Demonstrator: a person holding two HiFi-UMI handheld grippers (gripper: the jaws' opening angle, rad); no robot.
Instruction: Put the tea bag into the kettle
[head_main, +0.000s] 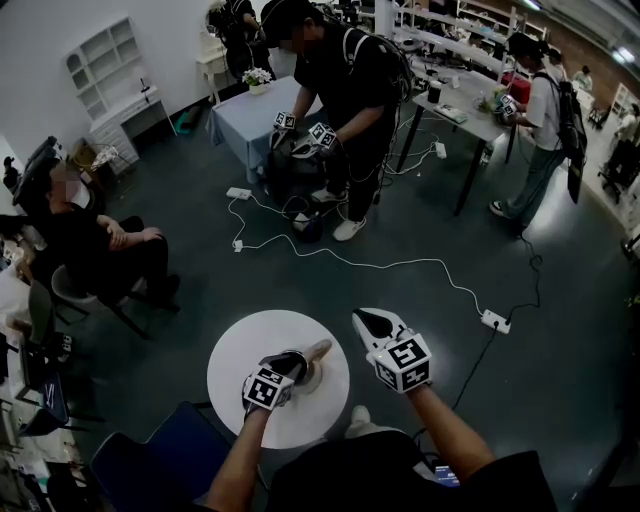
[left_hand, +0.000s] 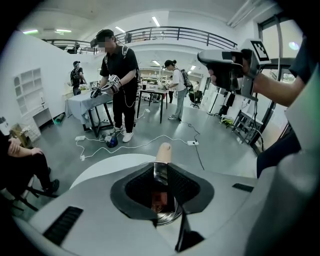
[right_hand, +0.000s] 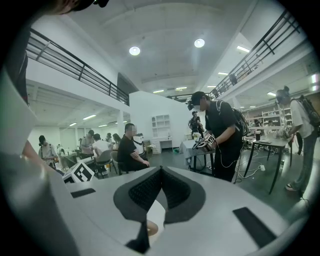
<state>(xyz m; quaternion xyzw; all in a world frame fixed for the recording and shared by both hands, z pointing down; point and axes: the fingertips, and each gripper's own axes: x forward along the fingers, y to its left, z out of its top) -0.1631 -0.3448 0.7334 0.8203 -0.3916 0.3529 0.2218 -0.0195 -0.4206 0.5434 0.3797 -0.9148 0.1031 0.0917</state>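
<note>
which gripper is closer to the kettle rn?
Left. The left gripper is at the kettle, jaws closed on the metal part of its handle. The right gripper hangs off to the kettle's right, past the round table's edge, jaws together, not touching it.

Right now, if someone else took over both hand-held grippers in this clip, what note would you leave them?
Left hand-held gripper: shut on the kettle, at the metal part by its wooden handle, on the round white table.
Right hand-held gripper: shut, nothing visible in it, held beside the table, off the kettle.
Tea bag: not clearly visible; a reddish patch inside the kettle's rim may be it.
Done: cannot confirm.
Left: check the kettle for the bag; if absent, find it and drop it in.
</note>
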